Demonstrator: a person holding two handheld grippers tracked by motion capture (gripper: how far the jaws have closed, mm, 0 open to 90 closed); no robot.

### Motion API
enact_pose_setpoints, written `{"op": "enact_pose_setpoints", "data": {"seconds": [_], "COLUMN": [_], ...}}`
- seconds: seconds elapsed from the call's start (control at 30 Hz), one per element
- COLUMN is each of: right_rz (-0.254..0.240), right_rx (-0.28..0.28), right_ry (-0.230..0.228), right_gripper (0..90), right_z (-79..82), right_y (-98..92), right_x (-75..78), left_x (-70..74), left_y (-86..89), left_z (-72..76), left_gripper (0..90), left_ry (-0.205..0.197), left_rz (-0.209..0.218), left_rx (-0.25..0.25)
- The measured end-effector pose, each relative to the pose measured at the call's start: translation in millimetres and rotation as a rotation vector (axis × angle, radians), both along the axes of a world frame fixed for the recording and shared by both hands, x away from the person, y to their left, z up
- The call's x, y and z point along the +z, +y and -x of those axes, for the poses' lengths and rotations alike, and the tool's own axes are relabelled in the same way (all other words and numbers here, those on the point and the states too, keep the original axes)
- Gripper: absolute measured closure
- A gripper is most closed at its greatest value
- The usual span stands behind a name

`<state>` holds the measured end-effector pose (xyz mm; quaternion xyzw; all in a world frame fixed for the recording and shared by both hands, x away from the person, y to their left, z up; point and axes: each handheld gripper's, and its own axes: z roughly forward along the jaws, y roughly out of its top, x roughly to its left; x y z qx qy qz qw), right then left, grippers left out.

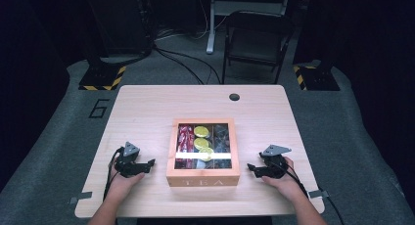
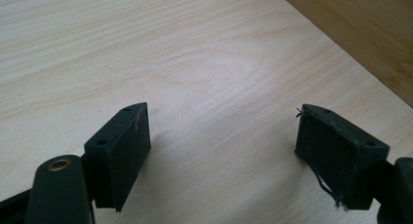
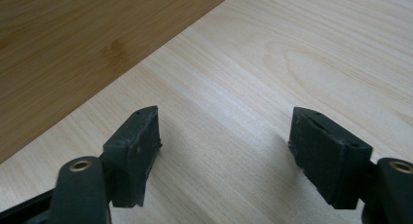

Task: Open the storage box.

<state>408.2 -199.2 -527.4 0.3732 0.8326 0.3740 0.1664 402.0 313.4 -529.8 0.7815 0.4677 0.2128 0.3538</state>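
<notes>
A wooden tea box point(image 1: 203, 154) with a clear lid stands in the middle of the light wood table point(image 1: 147, 112); red packets, yellow-green packets and dark packets show through the lid. My left gripper point(image 1: 149, 163) rests on the table left of the box, jaws pointing at it, open and empty. In the left gripper view the box's side point(image 2: 370, 34) fills the upper right beyond the open gripper point(image 2: 221, 136). My right gripper point(image 1: 251, 168) lies right of the box, also open and empty. The right gripper view has the box wall point(image 3: 73, 44) at upper left past the gripper point(image 3: 224, 136).
A round cable hole point(image 1: 234, 97) sits near the table's far edge. Behind the table stand a dark folding chair point(image 1: 254, 39) and two stands with yellow-black striped bases point(image 1: 103, 78). Bare tabletop lies around the box on all sides.
</notes>
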Motion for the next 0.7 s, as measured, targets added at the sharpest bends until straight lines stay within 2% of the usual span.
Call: {"op": "enact_pose_setpoints", "data": {"seconds": [0.2,0.33,0.53,0.7], "right_rz": [0.003,-0.007,-0.014,-0.014], "right_rx": [0.005,0.015,0.007,-0.001], "right_ry": [-0.004,-0.004,-0.005,-0.005], "right_gripper": [28.8,34.6,34.6,34.0], "right_z": [0.1,1.3,1.0,1.4], "right_y": [0.0,0.5,2.4,3.4], "right_x": [0.1,0.3,0.2,0.1], "left_x": [-0.1,0.6,-0.4,0.1], "left_y": [-0.9,-1.4,-3.1,-3.7], "left_z": [2.0,0.8,-0.6,-1.9], "left_gripper": [20.8,21.3,19.1,15.4], "left_ry": [-0.001,0.005,0.0,0.013], "left_rz": [-0.002,-0.001,0.0,-0.008], "left_rx": [0.011,0.018,0.018,0.006]}}
